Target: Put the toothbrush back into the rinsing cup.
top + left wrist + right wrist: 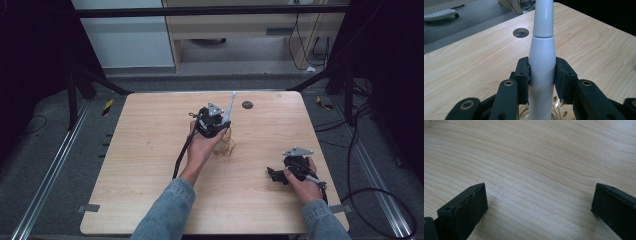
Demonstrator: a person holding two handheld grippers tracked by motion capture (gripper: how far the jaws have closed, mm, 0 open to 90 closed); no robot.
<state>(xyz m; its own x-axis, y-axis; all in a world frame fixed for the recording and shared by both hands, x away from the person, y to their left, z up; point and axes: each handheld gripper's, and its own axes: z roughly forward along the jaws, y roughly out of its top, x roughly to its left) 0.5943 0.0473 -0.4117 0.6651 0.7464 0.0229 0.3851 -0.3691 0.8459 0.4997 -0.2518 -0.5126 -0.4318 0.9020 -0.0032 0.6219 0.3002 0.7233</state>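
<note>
Two tongs are at work over a pale wooden worktop (150, 150). The left tongs (541, 75) are clenched on a white, tapering handle (541, 50), its black jaws pressing the handle's wider lower section from both sides. In the high view the left tongs (212, 122) sit near the middle of the worktop, held in the person's left hand (200, 147), and the white handle (230, 107) slants up and away from them toward the far edge. Just under the tongs stands a clear glass holder (225, 145) with a gold pattern; its rim also shows at the bottom of the left gripper view, around the foot of the handle. A round hole (247, 105) lies in the worktop near the far edge, just beyond the handle.

The right tongs (539, 207) are released, jaws spread wide with bare wood between them. In the high view the right tongs (280, 175) rest low near the worktop's right front part, well apart from the handle, gripped by the right hand (305, 185).
</note>
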